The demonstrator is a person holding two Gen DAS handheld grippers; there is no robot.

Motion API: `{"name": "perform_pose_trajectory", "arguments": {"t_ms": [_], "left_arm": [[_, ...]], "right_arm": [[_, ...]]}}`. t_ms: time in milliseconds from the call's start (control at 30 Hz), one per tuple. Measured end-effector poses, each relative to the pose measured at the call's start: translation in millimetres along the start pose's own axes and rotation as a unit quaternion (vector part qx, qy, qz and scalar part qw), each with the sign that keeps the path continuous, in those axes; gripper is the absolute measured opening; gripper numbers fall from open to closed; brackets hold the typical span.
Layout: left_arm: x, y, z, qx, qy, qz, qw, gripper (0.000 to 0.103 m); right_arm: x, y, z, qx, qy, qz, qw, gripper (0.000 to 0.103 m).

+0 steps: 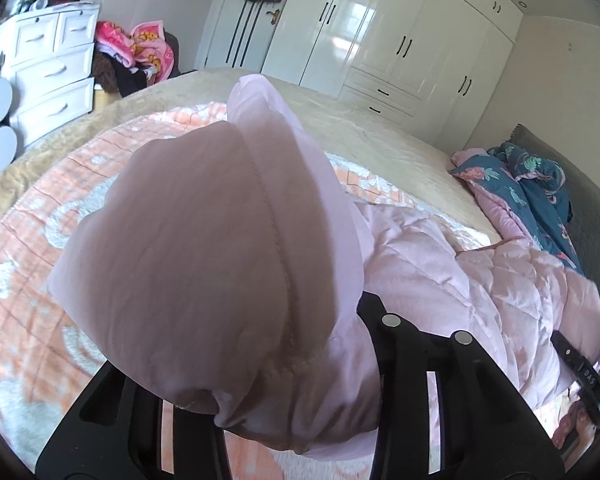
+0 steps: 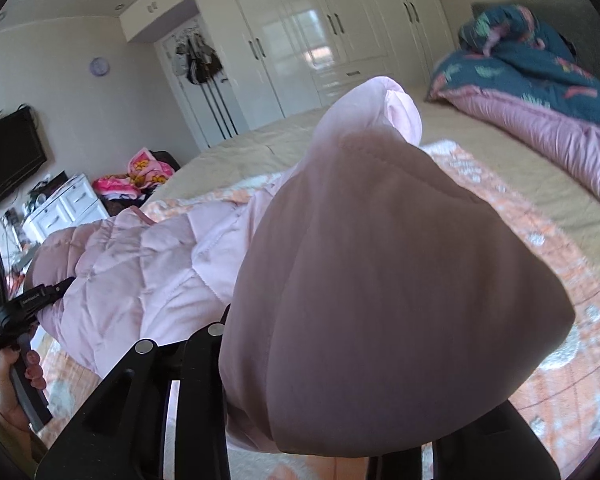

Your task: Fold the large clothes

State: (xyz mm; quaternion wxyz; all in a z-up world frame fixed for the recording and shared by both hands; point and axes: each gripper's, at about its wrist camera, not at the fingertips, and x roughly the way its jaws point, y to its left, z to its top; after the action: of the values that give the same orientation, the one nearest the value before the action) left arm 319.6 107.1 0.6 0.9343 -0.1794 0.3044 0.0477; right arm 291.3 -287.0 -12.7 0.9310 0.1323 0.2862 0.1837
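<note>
Jacket: pale pink quilted jacket, puffy, diamond-stitched, matte; lifted at both ends above the bed, its middle sagging between the two grippers
Left gripper: left gripper closed on a smooth stitched-edge flap of the jacket; the bunched cloth hides the fingertips
Right gripper: right gripper likewise clamped on a rounded fold of the jacket, tips buried under it
Bed: beige bedspread, under it all an orange-and-white patterned blanket with a fluffy nap
Around: crumpled teal floral quilt with pink lining near the headboard; glossy white wardrobe; white drawer chest; heap of pink cloths; wall television
In the way: the held fabric fills the middle of both views
</note>
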Motion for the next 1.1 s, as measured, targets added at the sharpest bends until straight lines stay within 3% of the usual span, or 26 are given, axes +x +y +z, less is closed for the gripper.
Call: {"name": "perform_pose_trajectory", "arguments": {"t_ms": [200, 567, 1100], "left_arm": [[-25, 3, -10, 0.012, -0.002, 0.013, 0.9998, 0.029], [-60, 11, -29, 0.015, -0.002, 0.013, 0.9998, 0.029], [-103, 11, -57, 0.036, -0.014, 0.006, 0.9992, 0.029]], "right_arm": [[-29, 23, -7, -0.034, -0.001, 0.009, 0.999, 0.03], [-65, 38, -24, -0.038, -0.006, 0.019, 0.999, 0.03], [-103, 31, -56, -0.028, -0.005, 0.027, 0.999, 0.03]]}}
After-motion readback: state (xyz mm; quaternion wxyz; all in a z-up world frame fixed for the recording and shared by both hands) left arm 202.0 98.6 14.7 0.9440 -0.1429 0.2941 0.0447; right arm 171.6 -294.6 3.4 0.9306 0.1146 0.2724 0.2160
